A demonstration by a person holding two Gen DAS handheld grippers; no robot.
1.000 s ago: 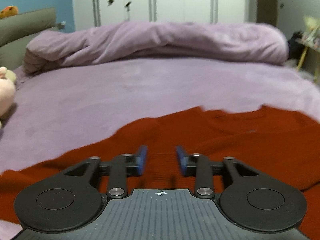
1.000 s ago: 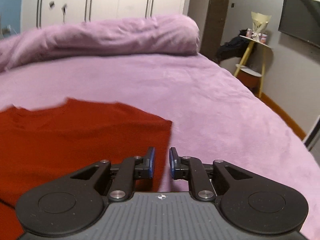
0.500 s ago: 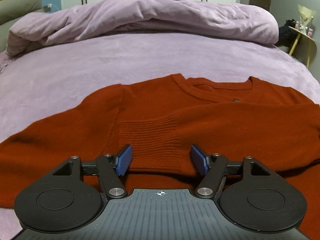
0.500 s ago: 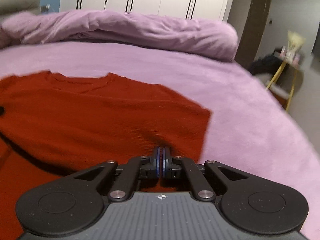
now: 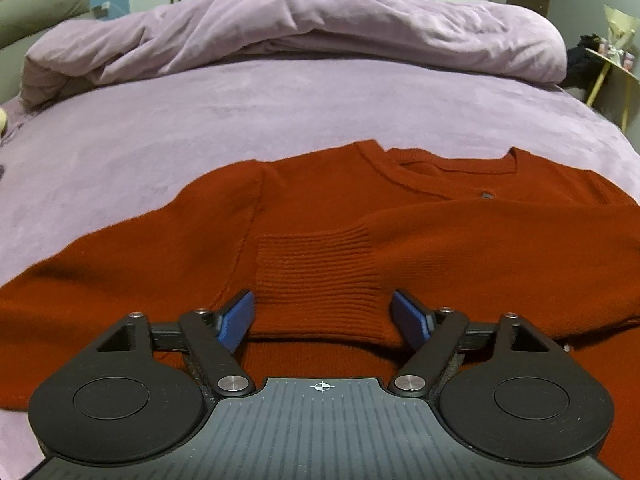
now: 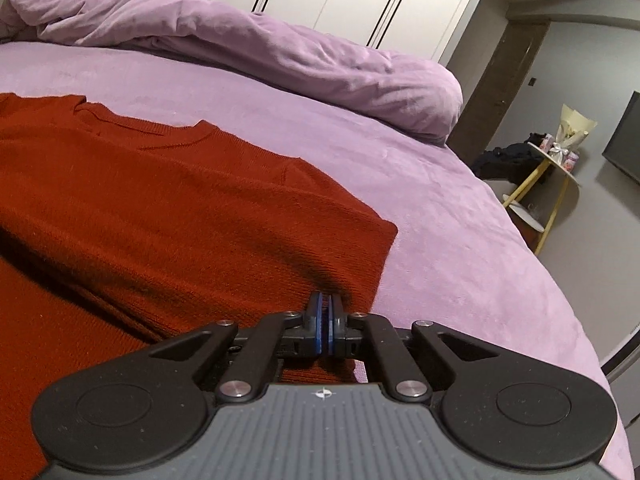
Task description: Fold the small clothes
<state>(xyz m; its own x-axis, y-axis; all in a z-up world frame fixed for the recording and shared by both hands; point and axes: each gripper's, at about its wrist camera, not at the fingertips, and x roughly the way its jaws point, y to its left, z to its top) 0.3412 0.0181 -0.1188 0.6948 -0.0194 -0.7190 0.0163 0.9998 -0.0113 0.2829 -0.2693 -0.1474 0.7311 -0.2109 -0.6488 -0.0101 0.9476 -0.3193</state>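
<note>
The red sweater point(image 5: 320, 216) fills mid-frame on the bed point(image 5: 200, 120); its ribbed cuff point(image 5: 316, 272) lies between the left gripper point(image 5: 324, 316), whose jaws have just been opening wide. The right gripper point(image 6: 325, 322), earlier gaping, is now closed at the sweater's lower-centre edge, cloth between unclear

One red sweater point(image 5: 400, 216), one rolled duvet point(image 5: 320, 28)

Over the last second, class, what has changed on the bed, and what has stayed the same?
The left gripper has just been opening; its jaws now stand wide either side of the ribbed cuff without pressing it. The right gripper closed at the red sweater beside its right-hand edge; whether it pinches fabric is unclear. Both came lower. The sweater stays flat on the purple bed, the duvet bunched behind.
</note>
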